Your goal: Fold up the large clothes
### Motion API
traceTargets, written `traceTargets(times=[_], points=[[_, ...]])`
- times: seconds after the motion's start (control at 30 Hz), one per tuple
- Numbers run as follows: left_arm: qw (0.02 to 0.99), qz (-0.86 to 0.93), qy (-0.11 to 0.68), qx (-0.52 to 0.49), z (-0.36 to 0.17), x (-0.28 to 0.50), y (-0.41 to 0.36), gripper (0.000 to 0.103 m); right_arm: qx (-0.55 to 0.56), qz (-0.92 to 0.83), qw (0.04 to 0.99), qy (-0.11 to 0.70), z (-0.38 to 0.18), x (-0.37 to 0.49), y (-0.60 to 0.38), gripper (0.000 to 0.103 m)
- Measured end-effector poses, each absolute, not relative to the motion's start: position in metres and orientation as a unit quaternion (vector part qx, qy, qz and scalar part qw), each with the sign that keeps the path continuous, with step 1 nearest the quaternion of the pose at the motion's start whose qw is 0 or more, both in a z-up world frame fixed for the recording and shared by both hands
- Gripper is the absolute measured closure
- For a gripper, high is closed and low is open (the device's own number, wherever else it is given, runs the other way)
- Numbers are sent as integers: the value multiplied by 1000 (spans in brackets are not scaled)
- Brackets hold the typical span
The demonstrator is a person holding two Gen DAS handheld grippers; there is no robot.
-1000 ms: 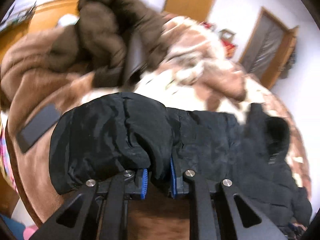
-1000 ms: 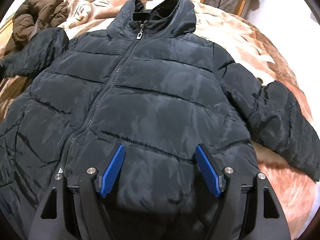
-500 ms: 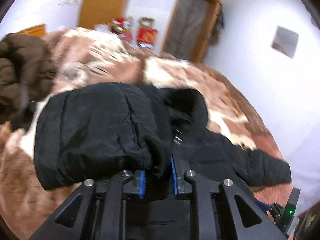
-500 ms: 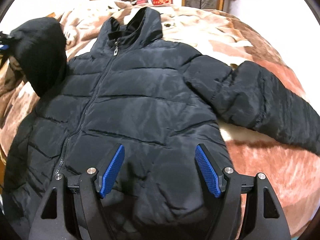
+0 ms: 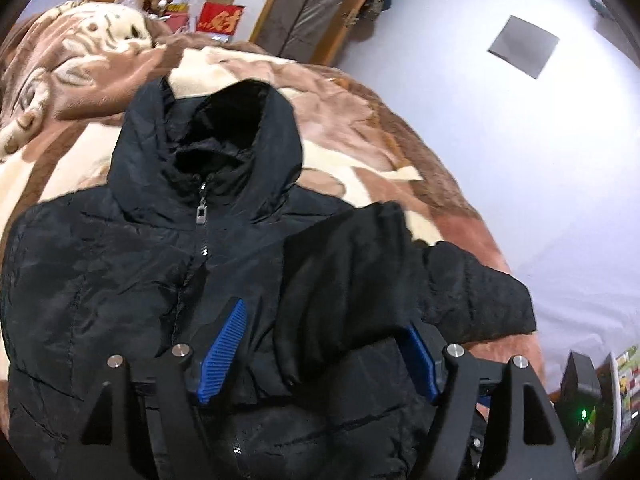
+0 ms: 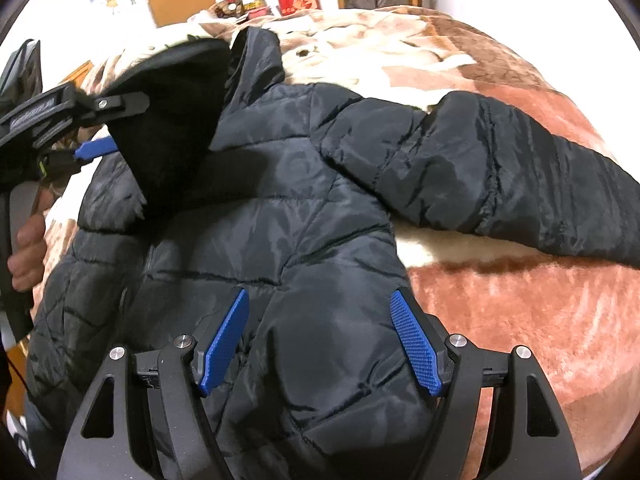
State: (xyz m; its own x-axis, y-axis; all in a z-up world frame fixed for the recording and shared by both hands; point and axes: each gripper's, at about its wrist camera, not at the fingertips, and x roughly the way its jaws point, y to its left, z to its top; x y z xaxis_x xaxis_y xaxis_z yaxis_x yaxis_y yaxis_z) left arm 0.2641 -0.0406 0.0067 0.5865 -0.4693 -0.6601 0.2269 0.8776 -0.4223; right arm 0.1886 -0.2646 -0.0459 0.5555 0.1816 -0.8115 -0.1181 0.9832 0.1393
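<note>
Now flat on the plush blanket (image 6: 520, 320), front up, black puffer jacket (image 6: 288, 208): left sleeve (image 5: 344, 280) loose between just-opened left gripper (image 5: 320, 352) pads, right sleeve (image 6: 500, 168) stretching sideways from spread, empty right gripper (image 6: 320, 344), nearer it.

The left tongs (image 5: 320, 344) fill the bottom of the left wrist view, angled downward; their jaws have just been opening and now stand wide, a black sleeve end lying loosely between the blue pads (image 5: 222, 350). The right tongs (image 6: 320, 346) also gape, empty. A bare hand (image 6: 25, 252) grips the left handle at the right view's left edge.
</note>
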Motion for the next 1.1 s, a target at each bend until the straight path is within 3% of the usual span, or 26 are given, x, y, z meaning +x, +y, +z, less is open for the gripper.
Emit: traceTargets(times=[0.27, 0.43, 0.7, 0.83, 0.97, 1.1], points=[[892, -166, 392, -151, 19, 263, 23, 26, 39, 96, 895, 433, -26, 212, -240, 30], [869, -230, 400, -178, 12, 265, 31, 10, 48, 81, 908, 409, -17, 219, -235, 30], [874, -231, 393, -171, -1, 272, 28, 10, 43, 58, 913, 402, -10, 216, -245, 30], [900, -141, 396, -119, -12, 286, 59, 10, 18, 82, 903, 420, -23, 235, -224, 56], [906, -59, 411, -87, -32, 310, 101, 24, -7, 102, 887, 451, -53, 263, -200, 64], [886, -14, 452, -103, -69, 332, 135, 37, -35, 94, 869, 485, -91, 305, -193, 65]])
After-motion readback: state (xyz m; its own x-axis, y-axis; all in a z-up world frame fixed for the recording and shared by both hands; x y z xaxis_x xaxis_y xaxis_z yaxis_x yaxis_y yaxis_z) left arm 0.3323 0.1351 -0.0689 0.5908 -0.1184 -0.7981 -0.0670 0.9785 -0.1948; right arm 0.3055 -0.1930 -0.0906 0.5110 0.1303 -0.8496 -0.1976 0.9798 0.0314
